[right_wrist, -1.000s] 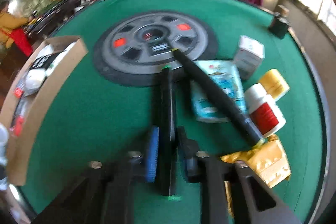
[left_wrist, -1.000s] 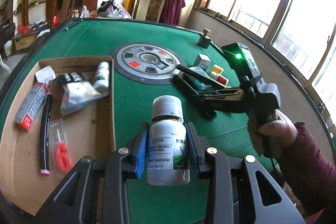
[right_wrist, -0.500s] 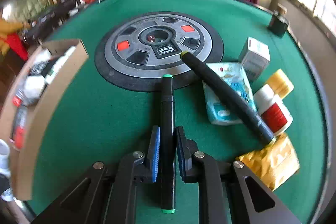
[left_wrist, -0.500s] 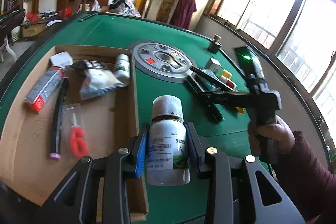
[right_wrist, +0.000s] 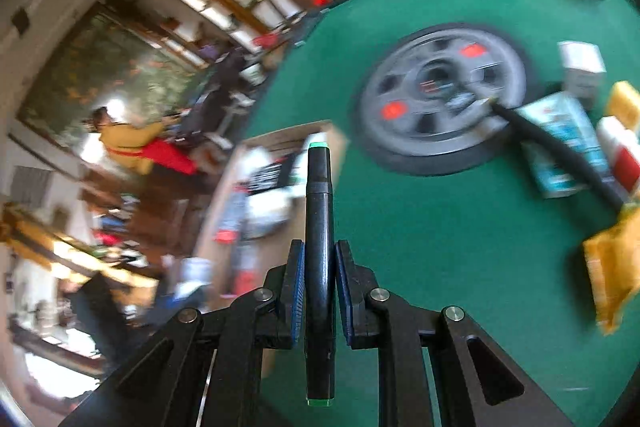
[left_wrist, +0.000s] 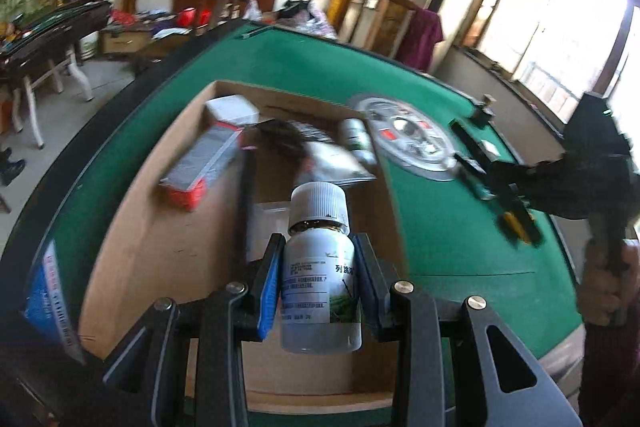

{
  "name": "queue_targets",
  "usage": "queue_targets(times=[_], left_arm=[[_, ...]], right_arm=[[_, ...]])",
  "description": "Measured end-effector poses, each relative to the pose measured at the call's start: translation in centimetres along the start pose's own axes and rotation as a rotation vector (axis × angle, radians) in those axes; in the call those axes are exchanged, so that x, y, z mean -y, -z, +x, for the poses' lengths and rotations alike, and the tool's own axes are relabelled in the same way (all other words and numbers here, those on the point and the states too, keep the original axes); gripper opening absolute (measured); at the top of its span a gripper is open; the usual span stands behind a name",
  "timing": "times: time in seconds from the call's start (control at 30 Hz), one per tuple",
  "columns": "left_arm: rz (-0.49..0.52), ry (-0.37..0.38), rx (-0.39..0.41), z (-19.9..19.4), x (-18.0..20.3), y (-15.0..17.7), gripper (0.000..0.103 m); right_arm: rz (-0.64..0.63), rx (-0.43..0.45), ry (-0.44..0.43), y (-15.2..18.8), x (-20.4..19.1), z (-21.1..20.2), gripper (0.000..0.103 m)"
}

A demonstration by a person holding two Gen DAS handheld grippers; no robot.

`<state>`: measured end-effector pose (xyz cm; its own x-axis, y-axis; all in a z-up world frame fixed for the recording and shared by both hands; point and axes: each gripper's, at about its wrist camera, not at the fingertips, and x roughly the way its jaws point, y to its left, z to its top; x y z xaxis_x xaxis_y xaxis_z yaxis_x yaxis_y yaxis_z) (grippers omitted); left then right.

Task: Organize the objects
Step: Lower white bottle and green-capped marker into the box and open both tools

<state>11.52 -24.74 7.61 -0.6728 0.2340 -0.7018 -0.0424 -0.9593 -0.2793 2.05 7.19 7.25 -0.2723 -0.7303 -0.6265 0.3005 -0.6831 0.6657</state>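
1. The left gripper (left_wrist: 318,283) clamps a white-capped bottle (left_wrist: 320,267) upright above the cardboard box (left_wrist: 168,227).
2. The right gripper (right_wrist: 319,291) pinches a black marker (right_wrist: 319,247).
3. At 11 o'clock in the box lies a red-ended carton (left_wrist: 200,163); at 12, a foil pouch (left_wrist: 336,163).
4. The green felt table (right_wrist: 440,247) carries a grey centre dial (right_wrist: 440,95) at 1 o'clock.
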Motion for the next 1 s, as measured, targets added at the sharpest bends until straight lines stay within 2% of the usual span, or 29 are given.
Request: queue_targets(times=[0.17,0.33,0.57,0.8,0.9,1.0], left_arm=[[-0.037,-0.044,-0.041,0.9,-2.2,0.5,0.033],[-0.042,-0.093,-0.07,2.1,-3.9,-0.3,0.033],[-0.04,-0.167,-0.113,3.8,-5.7,-1.5,0.033],[-0.054,-0.16,-0.102,4.5,-6.3,-1.5,0.035],[-0.062,-0.131,-0.094,4.4,-6.2,-1.6,0.044],[-0.054,-0.129,-0.075,3.9,-5.6,-1.6,0.062]], right_arm=[[0.011,-0.107,-0.11,0.3,-3.8,4.0,0.017],[-0.025,-0.195,-0.104,1.6,-7.2,9.0,0.017],[-0.076,-0.261,0.032,3.0,-9.4,15.0,0.017],[-0.141,-0.233,0.17,3.2,-10.6,17.2,0.018],[-0.176,-0.219,0.231,3.1,-11.2,17.8,0.02],[-0.201,-0.208,0.256,3.1,-11.0,17.4,0.021]])
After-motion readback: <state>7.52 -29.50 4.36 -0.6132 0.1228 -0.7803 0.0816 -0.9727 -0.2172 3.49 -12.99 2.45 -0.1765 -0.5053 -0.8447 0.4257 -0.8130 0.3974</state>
